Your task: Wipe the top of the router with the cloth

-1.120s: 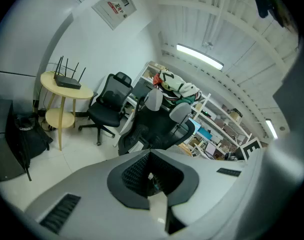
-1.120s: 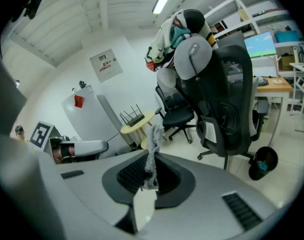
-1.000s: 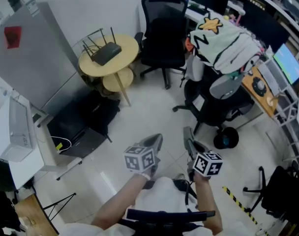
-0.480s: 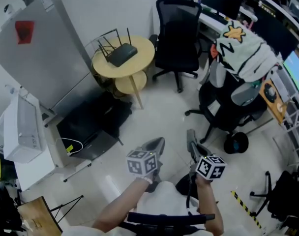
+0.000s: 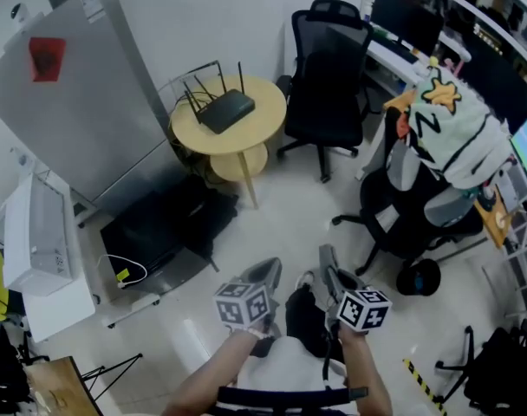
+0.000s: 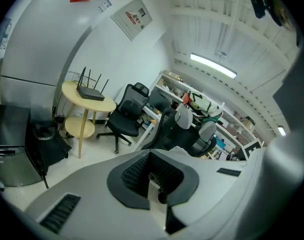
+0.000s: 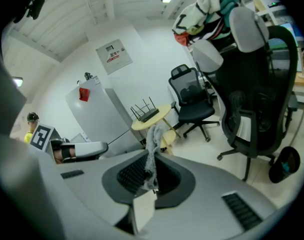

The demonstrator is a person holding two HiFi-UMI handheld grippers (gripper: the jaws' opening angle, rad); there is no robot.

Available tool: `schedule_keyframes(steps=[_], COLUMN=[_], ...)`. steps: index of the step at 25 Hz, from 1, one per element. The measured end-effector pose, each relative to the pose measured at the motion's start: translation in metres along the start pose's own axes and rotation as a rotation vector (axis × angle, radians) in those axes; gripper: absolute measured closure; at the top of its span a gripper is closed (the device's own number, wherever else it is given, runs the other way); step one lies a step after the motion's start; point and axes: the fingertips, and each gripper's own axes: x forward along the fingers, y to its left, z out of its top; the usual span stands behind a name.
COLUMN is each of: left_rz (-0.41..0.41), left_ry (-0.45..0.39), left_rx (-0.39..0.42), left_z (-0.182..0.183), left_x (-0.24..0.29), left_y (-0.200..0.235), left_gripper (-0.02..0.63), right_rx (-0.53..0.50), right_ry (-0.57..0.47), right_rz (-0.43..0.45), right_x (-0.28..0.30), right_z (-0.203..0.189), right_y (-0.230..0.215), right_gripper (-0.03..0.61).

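The black router, with several upright antennas, lies on a round yellow table far ahead of both grippers; it also shows small in the left gripper view and the right gripper view. My right gripper is shut on a grey cloth that sticks up from between the jaws. In the head view the right gripper is held low in front of the person, the left gripper beside it. The left gripper has its jaws together with nothing in them.
A black office chair stands right of the table. Another chair draped with a white and green garment is at the right. A grey cabinet and a dark bag lie left of the table. White floor lies between me and the table.
The table and router have shifted rightward and lower in the head view and look nearer. Both grippers stay low in front of the body, the cloth still pinched in the right one.
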Motion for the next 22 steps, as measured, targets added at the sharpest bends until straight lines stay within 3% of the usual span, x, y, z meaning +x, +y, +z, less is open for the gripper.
schedule_keyframes(steps=[4,12,22], left_rz=[0.050,0.137,0.226], left_ry=[-0.028,-0.089,-0.089], left_rx=[0.011,0.009,0.019], left_z=[0.035,0.120,0.170], left_x=[0.026,0.101,0.165], left_y=[0.026,0.058,0.085], left_gripper=[0.615,0.615,0.615], right_rx=[-0.010,-0.049,-0.047], right_ry=[0.010,0.003,0.081], right_rz=[0.051,0.164,0.235], right_x=[0.056,0.150,0.222], right_z=[0.032,0.136,0.184], right_y=[-0.008,-0.020,-0.044], right_gripper=[0.541,0.541,0.541])
